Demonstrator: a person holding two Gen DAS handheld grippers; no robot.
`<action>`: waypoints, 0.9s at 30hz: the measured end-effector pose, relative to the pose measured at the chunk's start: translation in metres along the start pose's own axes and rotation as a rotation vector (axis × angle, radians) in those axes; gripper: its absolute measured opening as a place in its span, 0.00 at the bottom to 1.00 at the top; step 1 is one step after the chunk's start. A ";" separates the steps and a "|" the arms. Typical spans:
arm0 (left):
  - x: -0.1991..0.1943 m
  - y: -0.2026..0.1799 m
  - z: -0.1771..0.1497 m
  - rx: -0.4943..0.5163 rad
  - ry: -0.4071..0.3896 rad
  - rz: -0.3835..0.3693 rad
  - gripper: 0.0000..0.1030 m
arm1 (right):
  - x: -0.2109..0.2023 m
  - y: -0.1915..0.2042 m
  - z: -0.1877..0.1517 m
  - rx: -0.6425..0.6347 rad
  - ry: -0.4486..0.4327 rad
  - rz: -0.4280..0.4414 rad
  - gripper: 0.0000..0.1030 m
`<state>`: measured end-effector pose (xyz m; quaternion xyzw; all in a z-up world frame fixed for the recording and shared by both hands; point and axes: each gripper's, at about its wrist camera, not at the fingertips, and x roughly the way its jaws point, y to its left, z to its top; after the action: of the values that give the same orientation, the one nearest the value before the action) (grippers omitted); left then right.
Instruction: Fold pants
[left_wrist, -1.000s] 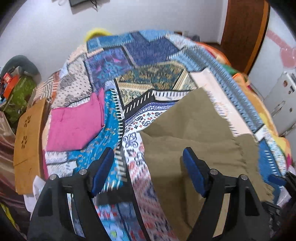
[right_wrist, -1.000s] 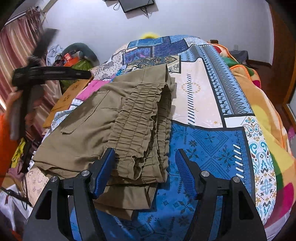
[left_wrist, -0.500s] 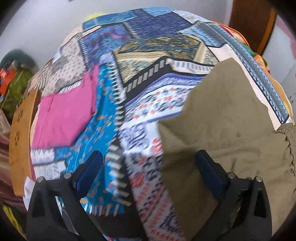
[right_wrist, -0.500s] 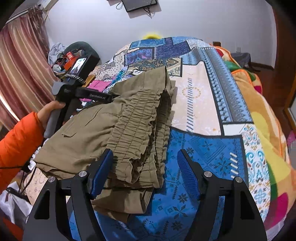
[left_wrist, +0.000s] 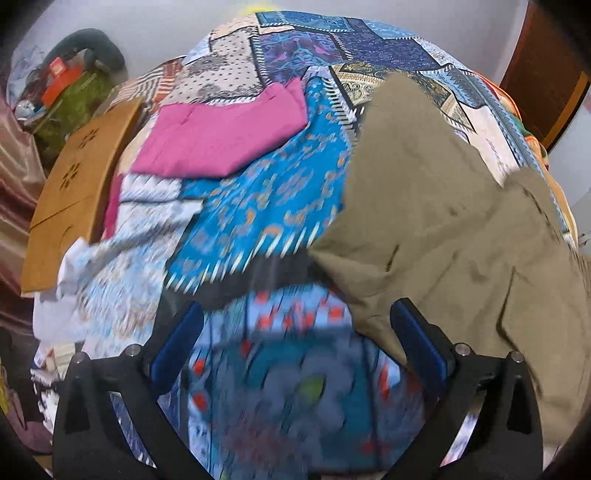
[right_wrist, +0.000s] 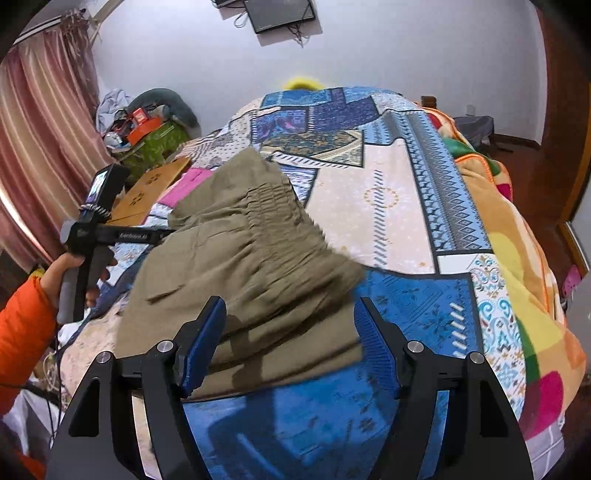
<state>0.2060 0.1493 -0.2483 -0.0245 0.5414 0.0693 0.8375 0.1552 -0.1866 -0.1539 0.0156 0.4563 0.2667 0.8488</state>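
Note:
Olive-khaki pants (right_wrist: 251, 266) lie folded in a thick stack on the patterned bedspread, elastic waistband (right_wrist: 280, 206) toward the far right side. In the left wrist view the pants (left_wrist: 443, 221) fill the right half. My left gripper (left_wrist: 295, 343) is open and empty, just off the stack's left edge, its right finger (left_wrist: 417, 339) close to the cloth. It also shows from the side in the right wrist view (right_wrist: 110, 234). My right gripper (right_wrist: 290, 347) is open and empty, over the stack's near edge.
A folded pink garment (left_wrist: 221, 136) lies on the bed's far left. A wooden board (left_wrist: 74, 184) leans at the left bed edge. Clutter on a green-covered pile (right_wrist: 147, 136) and a curtain (right_wrist: 37, 147) stand left. A bright blanket (right_wrist: 517, 240) covers the bed's right side.
My left gripper has swung left and down along the pants' left edge, with motion blur. My right gripper has moved left over the stack's near edge. The pants look flatter.

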 end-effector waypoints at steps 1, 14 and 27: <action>-0.005 0.001 -0.009 -0.007 -0.003 -0.003 1.00 | 0.001 0.003 -0.001 -0.006 0.002 0.001 0.66; -0.031 0.000 -0.053 -0.053 -0.033 -0.104 0.99 | 0.034 0.009 -0.027 -0.083 0.091 -0.039 0.71; -0.036 0.011 -0.060 -0.026 -0.074 -0.080 0.96 | 0.050 -0.027 -0.005 -0.097 0.081 -0.172 0.71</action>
<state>0.1353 0.1504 -0.2401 -0.0545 0.5077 0.0435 0.8587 0.1855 -0.1876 -0.2022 -0.0755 0.4764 0.2153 0.8491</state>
